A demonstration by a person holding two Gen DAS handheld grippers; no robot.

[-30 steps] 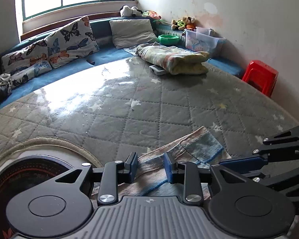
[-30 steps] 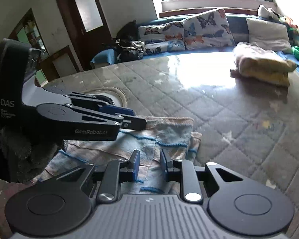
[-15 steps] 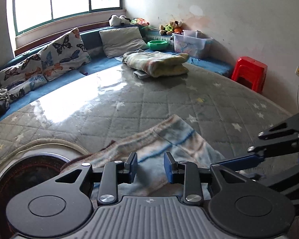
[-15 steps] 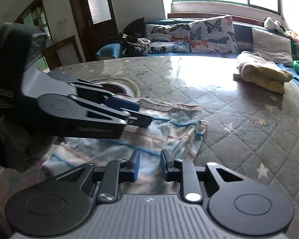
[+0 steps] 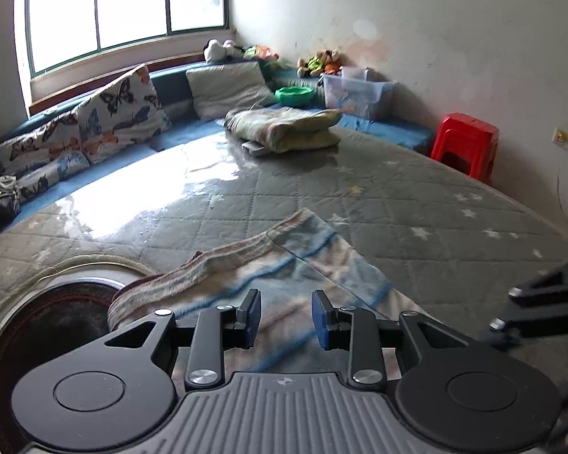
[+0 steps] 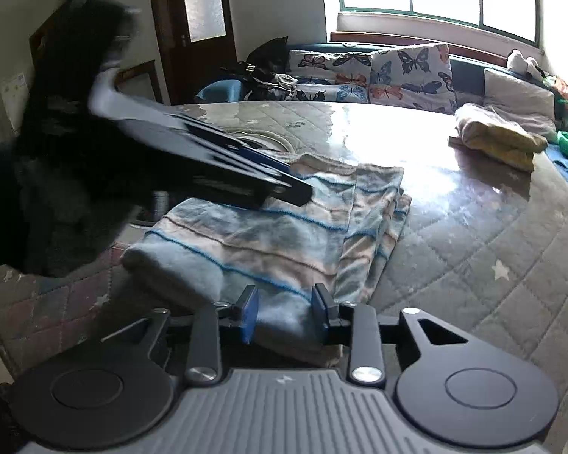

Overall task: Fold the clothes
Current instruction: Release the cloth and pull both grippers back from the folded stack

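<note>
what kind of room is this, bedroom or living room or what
Most likely a lived-in bedroom or family room at home. A large quilted mattress fills the floor, butterfly-print cushions line a blue bench under the window, and stuffed toys sit in the corner. A striped garment lies on the mattress.

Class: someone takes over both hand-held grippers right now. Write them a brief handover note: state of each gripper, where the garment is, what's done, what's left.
Left hand-held gripper: open, empty, above the striped garment.
Right hand-held gripper: open, its fingers either side of the garment's near edge, not clamped.
Garment: on the quilted mat, near the round opening, already doubled over, layered edges on its right side.
Done: at least one fold.
Left: probably another fold, then neaten. The bundle far across the mat is untouched.
</note>
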